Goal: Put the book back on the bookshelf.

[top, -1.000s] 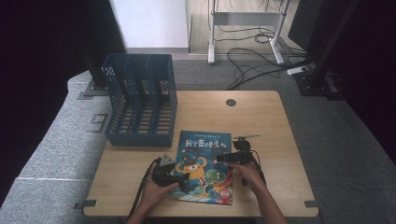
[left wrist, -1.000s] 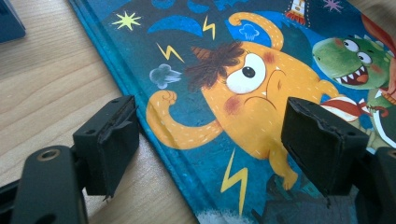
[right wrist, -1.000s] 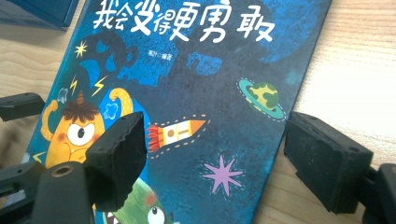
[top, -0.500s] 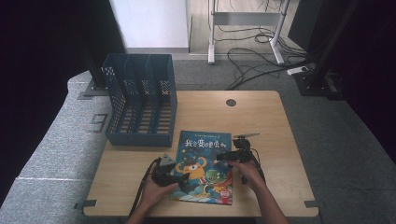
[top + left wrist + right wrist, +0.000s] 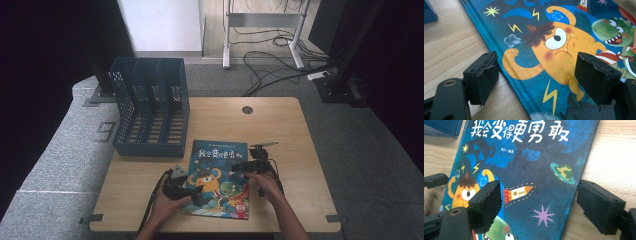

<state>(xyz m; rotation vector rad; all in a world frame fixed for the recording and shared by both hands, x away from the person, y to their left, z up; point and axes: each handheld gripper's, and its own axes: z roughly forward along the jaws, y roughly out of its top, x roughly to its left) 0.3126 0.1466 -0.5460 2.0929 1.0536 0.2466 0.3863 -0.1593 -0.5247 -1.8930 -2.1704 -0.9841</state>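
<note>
Book [image 5: 218, 178]: a thin, flat picture book with a glossy dark-blue cover showing an orange monster, a green dinosaur, a rocket and white title characters; it lies face up on the near middle of the table [image 5: 295, 150].
Book's axis: long side runs from the person toward the far edge, title end away from the person, top leaning slightly right.
Table: pale wood grain, rounded corners, a small round grommet hole near the far edge.
Left claw [image 5: 536, 75]: black, blocky jaws with worn pads stand wide apart, straddling the book's left edge, one over bare wood, the other over the cover.
Right claw [image 5: 537, 205]: jaws likewise wide apart, one over the cover, the other over wood just past the book's right edge.
File rack [image 5: 150, 112]: blue perforated plastic with upright dividers, standing at the table's far left, just beyond the book's top corner.
Change: against the pictures of a second and half a second ago, book, rack and both hands sit where they were.
</note>
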